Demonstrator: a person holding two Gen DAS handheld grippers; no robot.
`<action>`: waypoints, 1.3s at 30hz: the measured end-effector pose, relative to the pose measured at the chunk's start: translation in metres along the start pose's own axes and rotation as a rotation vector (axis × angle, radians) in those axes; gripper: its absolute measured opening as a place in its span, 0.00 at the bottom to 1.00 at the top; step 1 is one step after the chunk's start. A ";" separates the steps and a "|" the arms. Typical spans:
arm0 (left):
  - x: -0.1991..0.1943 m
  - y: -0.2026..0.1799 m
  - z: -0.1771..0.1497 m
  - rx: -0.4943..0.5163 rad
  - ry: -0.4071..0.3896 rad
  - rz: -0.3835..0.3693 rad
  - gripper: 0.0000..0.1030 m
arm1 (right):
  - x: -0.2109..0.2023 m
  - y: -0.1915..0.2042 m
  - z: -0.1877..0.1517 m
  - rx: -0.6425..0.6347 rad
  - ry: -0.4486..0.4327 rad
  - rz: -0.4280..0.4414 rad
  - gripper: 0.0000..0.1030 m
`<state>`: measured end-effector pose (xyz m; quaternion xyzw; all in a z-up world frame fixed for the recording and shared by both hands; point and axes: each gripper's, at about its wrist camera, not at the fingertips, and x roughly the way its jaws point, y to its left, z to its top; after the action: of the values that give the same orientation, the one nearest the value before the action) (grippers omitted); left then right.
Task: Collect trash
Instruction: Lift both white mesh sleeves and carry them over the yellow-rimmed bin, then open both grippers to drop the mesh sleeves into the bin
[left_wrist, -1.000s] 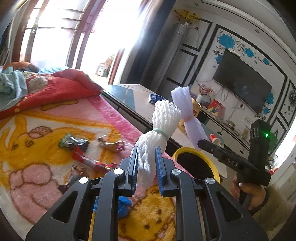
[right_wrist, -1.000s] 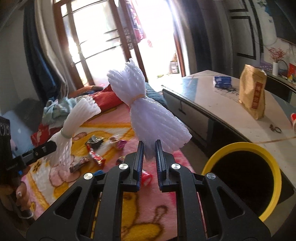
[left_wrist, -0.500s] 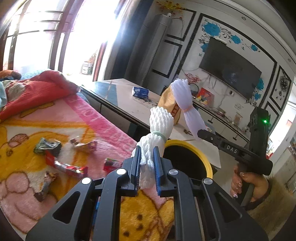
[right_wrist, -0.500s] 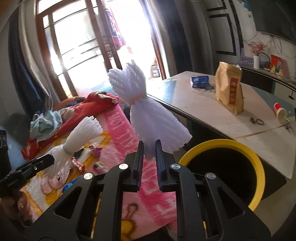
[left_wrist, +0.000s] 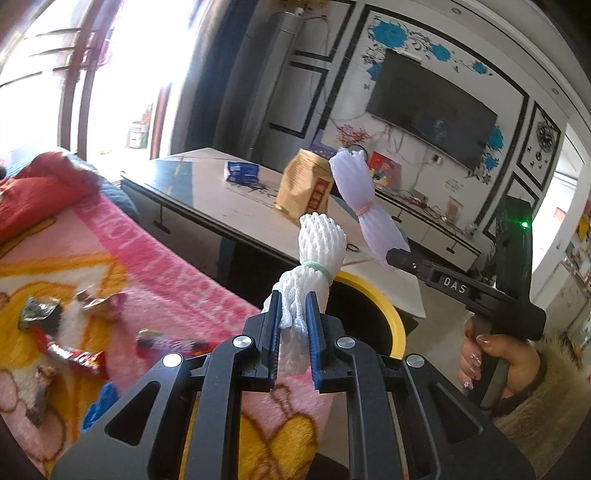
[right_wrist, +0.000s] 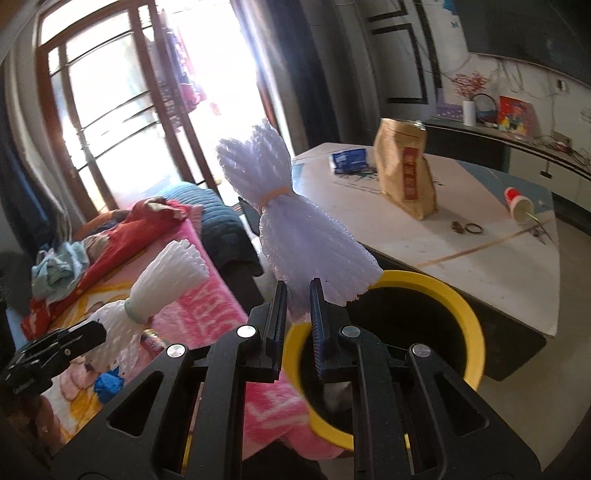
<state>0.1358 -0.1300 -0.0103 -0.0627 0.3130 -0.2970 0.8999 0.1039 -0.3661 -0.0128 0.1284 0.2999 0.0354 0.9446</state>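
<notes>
My left gripper (left_wrist: 292, 314) is shut on a white foam fruit net (left_wrist: 314, 258) tied with a green band, held up near the rim of a yellow-rimmed black bin (left_wrist: 384, 310). My right gripper (right_wrist: 298, 302) is shut on a pale lilac foam net (right_wrist: 295, 236) tied with a tan band, its tips over the near rim of the bin (right_wrist: 469, 317). Each view shows the other one: the lilac net (left_wrist: 365, 206) to the right, the white net (right_wrist: 162, 280) to the left. Candy wrappers (left_wrist: 74, 354) lie on the pink blanket (left_wrist: 177, 280).
A white-topped low table (right_wrist: 480, 258) stands behind the bin with a brown paper bag (right_wrist: 406, 177), a blue packet (right_wrist: 349, 158) and a tipped paper cup (right_wrist: 519, 205). Red bedding and clothes (right_wrist: 122, 236) pile at the sofa's far end. A hand (left_wrist: 495, 354) holds the right gripper's handle.
Both grippers carried their foam nets away from the blanket toward the bin; the bin now sits closer and larger, right under the right gripper's tips. Grips are unchanged.
</notes>
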 end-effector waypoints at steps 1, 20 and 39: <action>0.005 -0.004 0.001 0.010 0.004 -0.007 0.12 | 0.000 -0.004 0.000 0.006 0.001 -0.007 0.08; 0.057 -0.043 0.000 0.102 0.063 -0.062 0.12 | 0.007 -0.058 -0.005 0.110 0.035 -0.125 0.08; 0.117 -0.055 -0.023 0.119 0.164 -0.046 0.12 | 0.029 -0.099 -0.022 0.237 0.132 -0.156 0.09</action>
<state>0.1680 -0.2403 -0.0734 0.0080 0.3658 -0.3399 0.8664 0.1135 -0.4522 -0.0723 0.2125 0.3727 -0.0653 0.9009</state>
